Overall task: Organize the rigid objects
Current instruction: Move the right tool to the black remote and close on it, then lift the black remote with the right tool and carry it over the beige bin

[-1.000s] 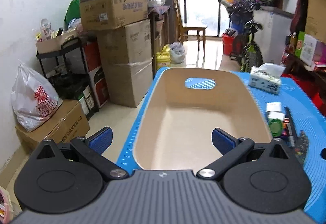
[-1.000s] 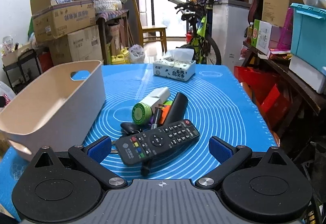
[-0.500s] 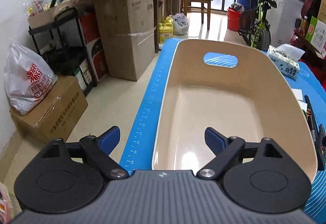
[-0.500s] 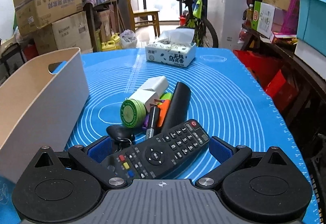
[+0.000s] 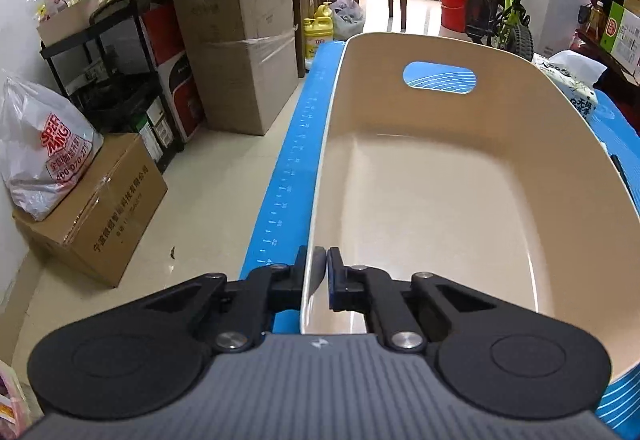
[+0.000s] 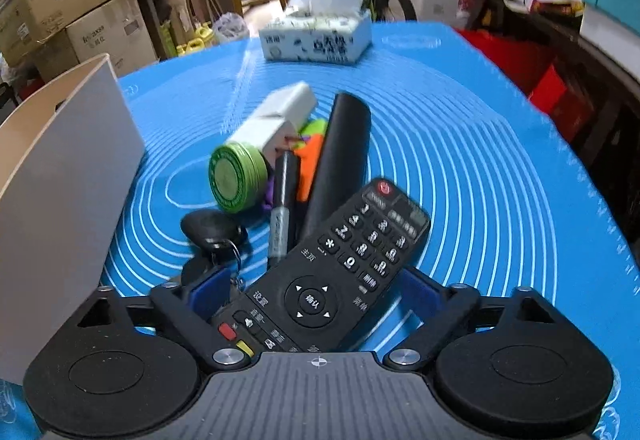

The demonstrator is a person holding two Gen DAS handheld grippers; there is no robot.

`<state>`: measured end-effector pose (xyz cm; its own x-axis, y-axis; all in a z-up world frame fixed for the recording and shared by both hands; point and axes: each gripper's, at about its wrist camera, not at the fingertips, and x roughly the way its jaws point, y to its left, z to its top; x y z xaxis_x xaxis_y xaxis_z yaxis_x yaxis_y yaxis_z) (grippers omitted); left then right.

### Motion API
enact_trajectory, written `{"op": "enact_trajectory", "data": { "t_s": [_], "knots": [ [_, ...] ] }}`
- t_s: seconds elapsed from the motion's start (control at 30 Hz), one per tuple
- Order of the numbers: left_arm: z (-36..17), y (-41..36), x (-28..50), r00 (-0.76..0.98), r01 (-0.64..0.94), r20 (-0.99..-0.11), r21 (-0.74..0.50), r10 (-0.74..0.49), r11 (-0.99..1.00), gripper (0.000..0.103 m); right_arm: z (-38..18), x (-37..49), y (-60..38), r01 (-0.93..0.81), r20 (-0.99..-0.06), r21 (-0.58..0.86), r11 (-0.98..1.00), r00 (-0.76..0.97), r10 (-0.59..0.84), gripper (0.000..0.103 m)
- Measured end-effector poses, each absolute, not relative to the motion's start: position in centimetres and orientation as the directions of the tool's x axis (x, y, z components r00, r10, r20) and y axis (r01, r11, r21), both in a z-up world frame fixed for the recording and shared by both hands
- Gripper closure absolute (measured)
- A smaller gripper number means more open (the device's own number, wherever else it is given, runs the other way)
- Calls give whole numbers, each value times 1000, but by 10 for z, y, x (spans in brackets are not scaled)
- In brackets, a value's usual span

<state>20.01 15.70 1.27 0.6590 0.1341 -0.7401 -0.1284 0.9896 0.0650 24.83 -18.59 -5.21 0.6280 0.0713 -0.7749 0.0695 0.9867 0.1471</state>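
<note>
The black remote control (image 6: 340, 272) lies tilted across the pile of small things on the blue mat (image 6: 460, 167) that covers the tabletop, its near end between the blue pads of the right hand-held gripper (image 6: 316, 296), which are drawn in against its two sides and grip it. Only the right wrist view shows this pile: just behind the remote sit a black marker (image 6: 282, 207), a long black case (image 6: 340, 151), a green round tin (image 6: 236, 177), a white adapter (image 6: 280, 115) and a black key fob (image 6: 210, 228), with orange and green pieces half hidden underneath and hard to identify. The tissue box (image 6: 320, 35) stands well beyond, blurred. The beige bin (image 5: 440, 199) appears there only as an outer wall at the left edge; the left wrist view looks into its bare inside. The left hand-held gripper (image 5: 316, 272) is pinched narrow on the bin's near rim, one finger outside, one inside. Cardboard boxes (image 5: 240, 51) stand on the floor to the left.
</note>
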Motion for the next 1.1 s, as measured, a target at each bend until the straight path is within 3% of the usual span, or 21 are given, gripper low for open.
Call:
{"op": "enact_trajectory", "data": {
  "t_s": [0.3,0.37,0.6,0.67,0.7,1.1],
  "knots": [
    [13,161,200,665,-130,-738,40,117,991,95,-55,244,-197,96,-765,211,973,636,103,37],
    [13,162,199,668,-128,-735,43,118,991,95,-55,244,-197,93,-764,223,970,635,115,47],
    [12,166,200,672,-122,-735,19,97,992,96,-51,239,-193,85,-747,223,971,655,115,58],
    [11,167,200,673,-121,-734,14,92,993,96,-47,234,-195,78,-734,240,968,667,128,74],
    [11,167,200,674,-121,-733,13,92,993,96,-45,233,-195,77,-729,245,966,671,132,77],
    [11,167,200,674,-120,-733,14,92,993,96,-46,225,-201,84,-708,256,963,695,127,78]
  ]
}}
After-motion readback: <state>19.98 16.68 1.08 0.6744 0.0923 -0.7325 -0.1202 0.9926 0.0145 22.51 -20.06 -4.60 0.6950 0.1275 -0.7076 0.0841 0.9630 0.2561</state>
